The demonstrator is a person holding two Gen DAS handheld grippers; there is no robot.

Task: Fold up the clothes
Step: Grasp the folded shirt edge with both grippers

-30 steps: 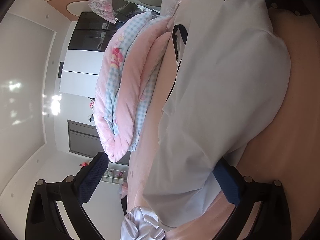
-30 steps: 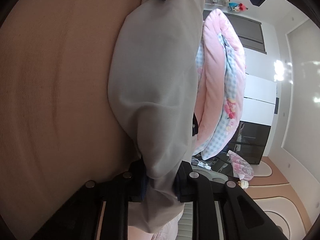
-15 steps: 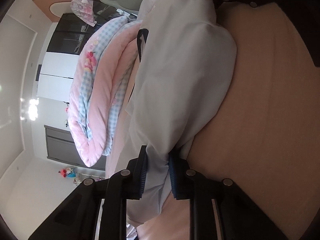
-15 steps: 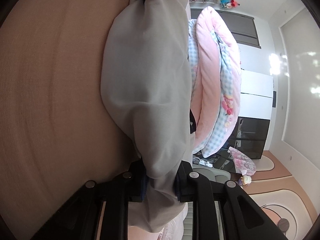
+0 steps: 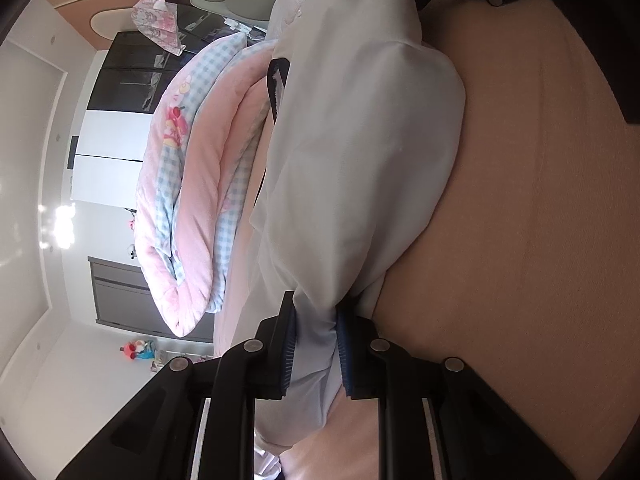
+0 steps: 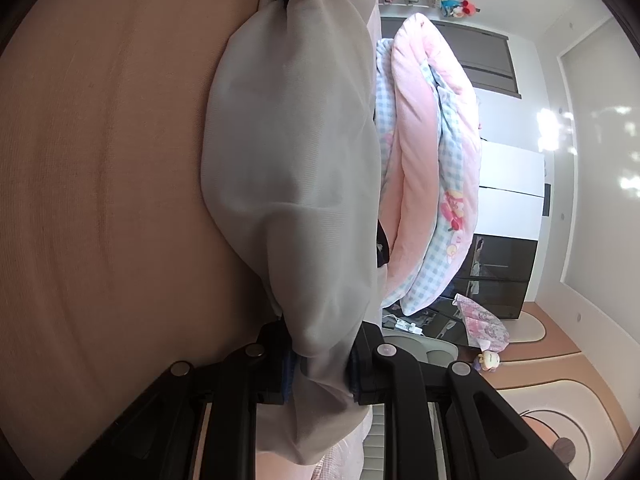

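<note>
1. The bed (image 5: 540, 240), covered in a tan sheet, fills the right half of the left wrist view and the left half of the right wrist view.
2. A pale grey-white garment (image 5: 360, 168) lies on the bed, stretched lengthwise between the two claws. It runs from bottom centre to top centre in both views, bulging toward the tan sheet in the middle, with a dark trim showing at its edge near the quilt.
3. A folded pink and blue-checked quilt (image 5: 188, 200) with a cartoon print sits just beside the garment, left of centre in the left wrist view and right of centre in the right wrist view.
4. The left claw (image 5: 316, 344), at bottom centre of its own view, is clamped on one bunched end of the garment, the blue pads pressing the cloth from both sides.
5. The right claw (image 6: 320, 360), at bottom centre of its own view, grips the opposite end, its jaws closing tighter on the gathered cloth between them.
6. A small plush toy (image 6: 488, 360) rests at the lower right of the right wrist view, well apart from the garment.
</note>
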